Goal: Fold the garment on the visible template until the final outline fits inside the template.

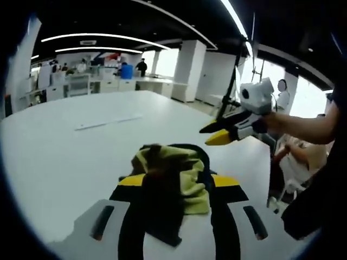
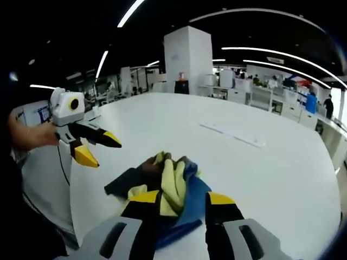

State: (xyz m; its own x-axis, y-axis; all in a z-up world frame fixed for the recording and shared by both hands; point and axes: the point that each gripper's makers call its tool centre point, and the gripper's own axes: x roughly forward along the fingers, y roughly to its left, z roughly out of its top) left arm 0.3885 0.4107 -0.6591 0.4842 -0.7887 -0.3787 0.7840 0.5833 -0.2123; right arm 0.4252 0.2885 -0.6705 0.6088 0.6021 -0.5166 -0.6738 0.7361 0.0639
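- While both grippers hang above the white tabletop [image 1: 65, 162], the garment [image 1: 173, 179] lies crumpled in a small heap near the tabletop's near edge, showing yellow-green, dark brown and blue cloth.
- Seen from the left gripper view, the left gripper [image 1: 179, 187] has its black, yellow-banded jaws set apart on either side of the heap; cloth sits between and over them, but whether they pinch it cannot be told.
- From that same view, the right gripper [image 1: 219, 132] is in the air beyond the garment toward the tabletop's right edge, held by a hand [image 1: 276, 123]; its yellow-tipped jaws are spread, with nothing between them.
- Seen from the right gripper view, the right gripper [image 2: 181, 200] has its jaws parted, with the garment [image 2: 165, 184] just ahead of and between their tips; contact with the cloth cannot be told.
- There, the left gripper [image 2: 97, 147] floats above the tabletop's left edge, apart from the garment, its jaws spread into a V and holding nothing.
- A thin pale strip [image 1: 108, 122] lies flat on the tabletop [image 2: 271, 179], well apart from the garment, toward the far side.
- Beyond the tabletop's far edge stand white desks and a blue barrel [image 1: 126, 71], with people among them.
- A black stand [image 1: 230, 86] rises past the right edge.
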